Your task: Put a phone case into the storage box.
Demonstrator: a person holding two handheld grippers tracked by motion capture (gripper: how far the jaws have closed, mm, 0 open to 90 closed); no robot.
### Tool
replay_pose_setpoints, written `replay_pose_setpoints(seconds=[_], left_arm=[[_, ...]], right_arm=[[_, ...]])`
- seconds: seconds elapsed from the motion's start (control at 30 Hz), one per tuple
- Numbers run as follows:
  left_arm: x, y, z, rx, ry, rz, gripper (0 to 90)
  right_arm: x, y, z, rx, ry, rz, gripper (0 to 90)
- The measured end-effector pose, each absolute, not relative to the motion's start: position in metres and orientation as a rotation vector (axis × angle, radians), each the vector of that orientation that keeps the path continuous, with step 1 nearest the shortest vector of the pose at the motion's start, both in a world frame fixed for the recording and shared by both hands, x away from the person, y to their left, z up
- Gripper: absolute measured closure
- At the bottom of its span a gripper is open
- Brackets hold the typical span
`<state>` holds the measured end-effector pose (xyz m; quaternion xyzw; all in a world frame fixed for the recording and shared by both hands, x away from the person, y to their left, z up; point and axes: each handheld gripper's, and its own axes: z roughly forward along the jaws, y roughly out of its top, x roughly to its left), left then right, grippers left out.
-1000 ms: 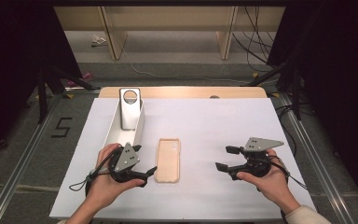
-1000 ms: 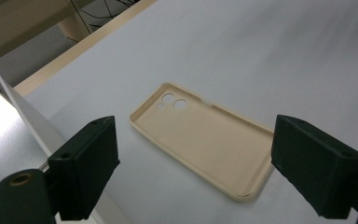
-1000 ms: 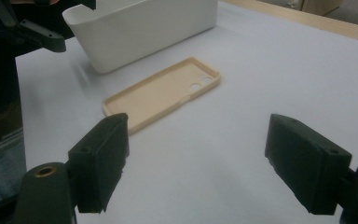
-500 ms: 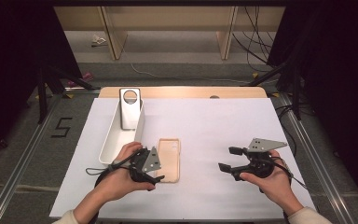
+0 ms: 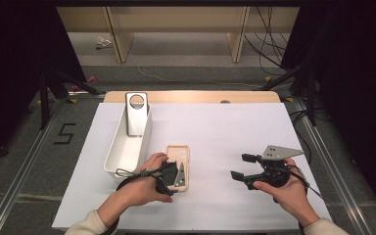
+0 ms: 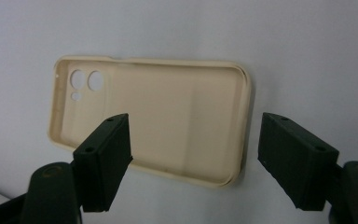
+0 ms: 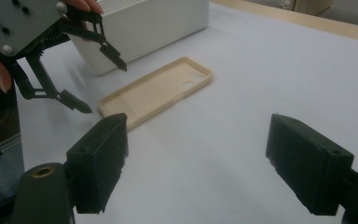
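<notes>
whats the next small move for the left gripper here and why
Probably lower the left gripper a little further so its jaws straddle the phone case, then close. The jaws have just been closing but stand apart, the case's near end lies between them untouched, and it lies flat on the white table. The right gripper waits open, off to the side.

The phone case [image 5: 178, 152] is beige and soft-looking, with round camera holes at its far end. It lies flat, open side up, left of the table's middle.
</notes>
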<state>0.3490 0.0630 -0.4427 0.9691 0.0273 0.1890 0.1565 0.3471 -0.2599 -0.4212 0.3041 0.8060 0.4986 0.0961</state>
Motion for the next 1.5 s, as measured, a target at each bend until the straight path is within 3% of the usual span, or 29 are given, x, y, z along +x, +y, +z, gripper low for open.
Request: replay_pose_setpoints(seconds=[0.5, 1.5], left_arm=[[0.352, 0.055, -0.450, 2.831, -0.034, 0.517, 29.4], [0.359, 0.052, -0.462, 2.874, -0.042, 0.430, 35.4]], right_arm=[[0.348, -0.260, -0.422, 0.905, 2.388, 1.477, 20.9], [0.348, -0.259, -0.424, 0.897, 2.407, 1.477, 21.0]])
